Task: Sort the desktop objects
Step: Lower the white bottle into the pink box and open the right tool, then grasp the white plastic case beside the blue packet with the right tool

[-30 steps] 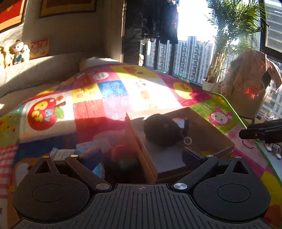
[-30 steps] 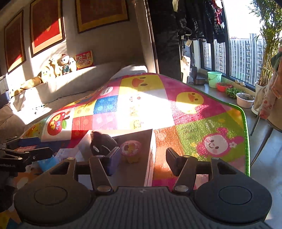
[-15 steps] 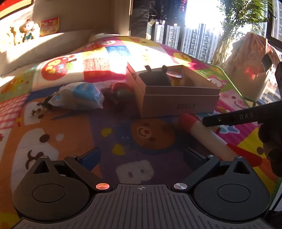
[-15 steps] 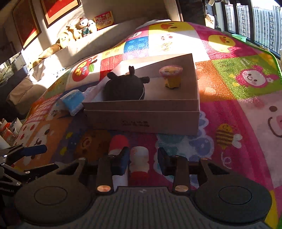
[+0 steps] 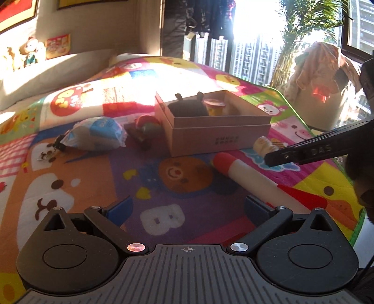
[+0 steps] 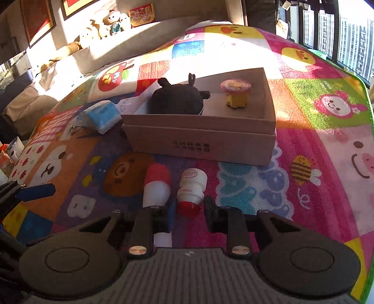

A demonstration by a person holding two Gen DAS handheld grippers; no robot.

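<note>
Two toys sit in one cardboard box; two bottles lie outside.

- A colourful cartoon-patterned play mat covers the surface, lit by strong low sunlight with deep shadow nearer the camera.
- A beige cushioned sofa back carries a row of small plush toys.
- Red, gold-framed pictures hang on the beige wall.
- Tall windows show high-rise blocks; a green potted palm stands beside them.
</note>
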